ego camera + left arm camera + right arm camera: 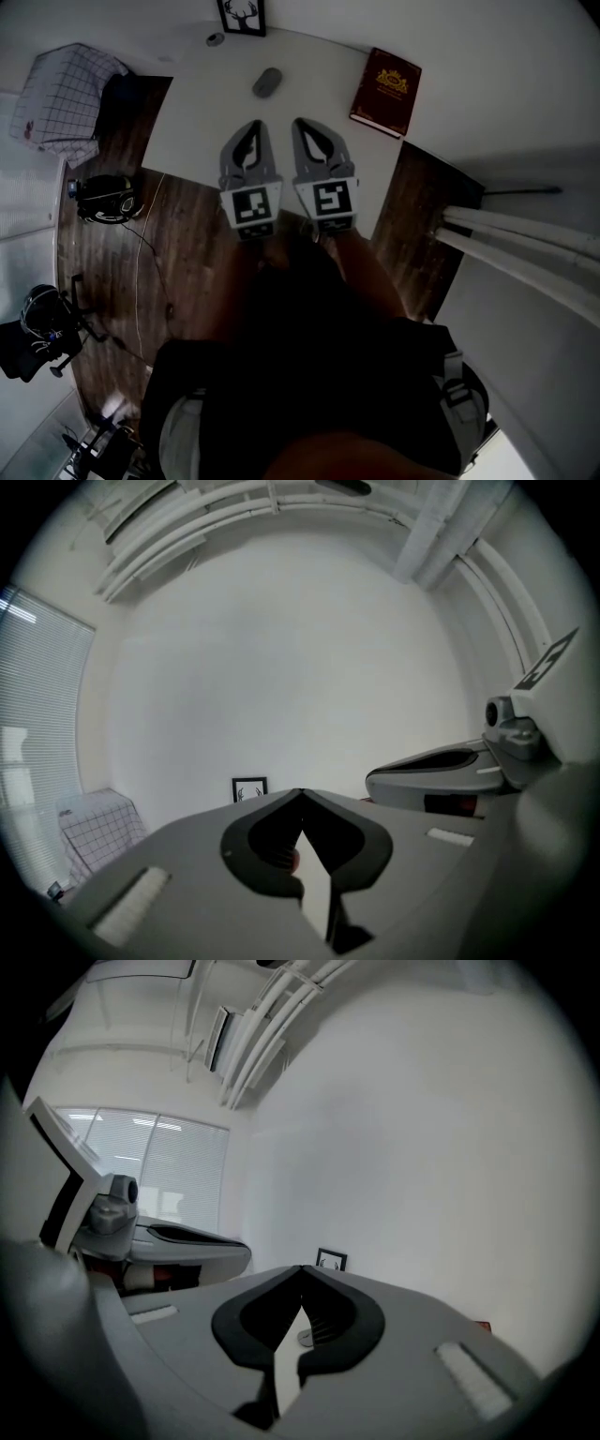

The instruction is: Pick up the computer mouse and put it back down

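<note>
The grey computer mouse [267,82] lies on the white table [309,66], a short way beyond both grippers and touched by neither. My left gripper [254,125] and right gripper [301,123] hover side by side over the table's near edge, pointing toward the mouse. Both are shut with nothing between the jaws. In the left gripper view the shut left gripper [300,792] points nearly level at the white wall, with the right gripper [441,772] beside it. The right gripper view shows the shut right gripper [302,1268] and the left gripper [183,1241] at its left.
A red book [385,91] lies at the table's right, a small black picture frame [242,16] stands at its far edge, and a small round disc [215,38] lies near it. A checked cloth [64,89] and headphones [105,199] sit left; white pipes [525,246] run right.
</note>
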A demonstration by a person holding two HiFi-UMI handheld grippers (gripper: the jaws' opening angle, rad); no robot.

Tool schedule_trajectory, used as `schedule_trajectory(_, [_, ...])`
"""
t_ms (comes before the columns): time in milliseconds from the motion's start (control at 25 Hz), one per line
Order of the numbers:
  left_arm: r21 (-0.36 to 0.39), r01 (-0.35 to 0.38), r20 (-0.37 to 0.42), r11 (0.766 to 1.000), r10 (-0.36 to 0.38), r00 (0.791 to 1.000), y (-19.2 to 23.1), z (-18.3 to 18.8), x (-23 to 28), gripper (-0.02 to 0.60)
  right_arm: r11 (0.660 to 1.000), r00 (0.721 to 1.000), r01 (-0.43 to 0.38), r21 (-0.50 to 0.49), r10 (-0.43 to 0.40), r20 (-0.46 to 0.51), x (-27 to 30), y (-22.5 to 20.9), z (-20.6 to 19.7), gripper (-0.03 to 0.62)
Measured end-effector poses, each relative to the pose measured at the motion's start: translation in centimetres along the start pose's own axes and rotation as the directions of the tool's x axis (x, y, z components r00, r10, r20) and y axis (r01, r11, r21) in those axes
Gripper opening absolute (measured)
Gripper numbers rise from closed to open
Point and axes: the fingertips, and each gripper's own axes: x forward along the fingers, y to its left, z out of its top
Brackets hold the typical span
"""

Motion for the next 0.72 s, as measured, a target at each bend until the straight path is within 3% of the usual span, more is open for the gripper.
schedule_trajectory(440, [-0.02,0.05,0.078,0.999,-0.048,0.996,2.2,1.0,-9.4,0.002,0.997,0.998,0.056,-0.049,-0.054,0.043,-5.0,7.8,2.2,0.014])
schedule_trajectory(600, [-0.032,0.068,0.126,0.997,-0.064,0.99,3.2,2.0,-13.4,0.002,0.988,0.996,0.074,-0.137,-0.066,0.061,-7.5,11.1,3.8,0.014])
schedule_trajectory(720, [-0.013,0.097,0.151,0.995,-0.094,0.984,3.5,2.5,-17.2,0.002,0.991,0.992,0.086,-0.103,-0.075,0.101,-10.2,14.5,4.8,0.014])
